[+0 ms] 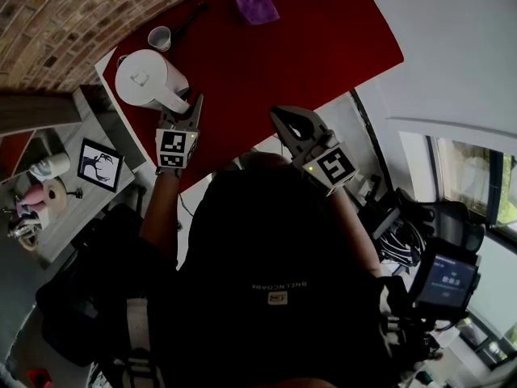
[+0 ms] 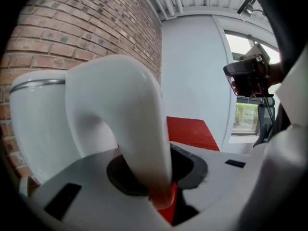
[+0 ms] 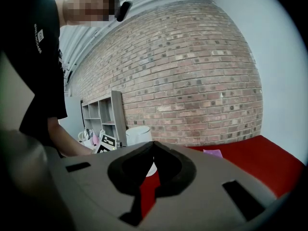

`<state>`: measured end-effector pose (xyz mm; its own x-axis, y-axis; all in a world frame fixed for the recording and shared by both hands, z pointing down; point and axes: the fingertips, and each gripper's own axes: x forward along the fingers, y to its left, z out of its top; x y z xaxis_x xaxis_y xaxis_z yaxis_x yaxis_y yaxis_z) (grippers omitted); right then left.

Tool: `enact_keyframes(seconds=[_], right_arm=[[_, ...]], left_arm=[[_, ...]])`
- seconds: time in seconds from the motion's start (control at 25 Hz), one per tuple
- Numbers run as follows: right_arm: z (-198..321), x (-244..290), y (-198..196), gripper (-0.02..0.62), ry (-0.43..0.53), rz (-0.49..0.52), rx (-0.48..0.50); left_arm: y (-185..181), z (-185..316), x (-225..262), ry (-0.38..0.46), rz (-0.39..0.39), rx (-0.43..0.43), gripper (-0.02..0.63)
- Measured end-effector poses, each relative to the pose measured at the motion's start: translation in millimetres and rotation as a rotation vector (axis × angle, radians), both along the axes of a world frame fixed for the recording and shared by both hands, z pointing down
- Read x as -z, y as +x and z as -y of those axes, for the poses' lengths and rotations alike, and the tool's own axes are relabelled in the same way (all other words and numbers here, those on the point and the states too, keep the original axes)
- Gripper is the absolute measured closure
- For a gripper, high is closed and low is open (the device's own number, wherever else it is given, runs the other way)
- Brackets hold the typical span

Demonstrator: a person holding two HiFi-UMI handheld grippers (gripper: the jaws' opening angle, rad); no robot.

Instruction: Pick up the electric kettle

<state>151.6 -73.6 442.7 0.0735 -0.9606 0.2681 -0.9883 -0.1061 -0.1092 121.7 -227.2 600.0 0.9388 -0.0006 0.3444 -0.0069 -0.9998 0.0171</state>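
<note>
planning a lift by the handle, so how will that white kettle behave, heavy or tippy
The kettle looks rigid plastic, so it should not flex. Its handle, between the jaws of the left gripper, sits to one side, so the body may swing. Smooth gloss could slip.

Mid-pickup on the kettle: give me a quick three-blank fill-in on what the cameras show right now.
1. The left gripper has the kettle's ___ between its fingers.
2. The right gripper holds ___.
3. The kettle stands on a ___ tabletop.

Missing words: handle; nothing; red.
</note>
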Motion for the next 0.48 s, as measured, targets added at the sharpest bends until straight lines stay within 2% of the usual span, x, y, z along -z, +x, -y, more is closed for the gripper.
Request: enact_keyframes(seconds=[0.48], right_arm=[[-0.9, 6.2, 0.6, 0.594, 0.031, -0.002, 0.018]], left_arm=[[1.7, -9.4, 33.0, 0.013, -0.027, -0.046, 0.525]])
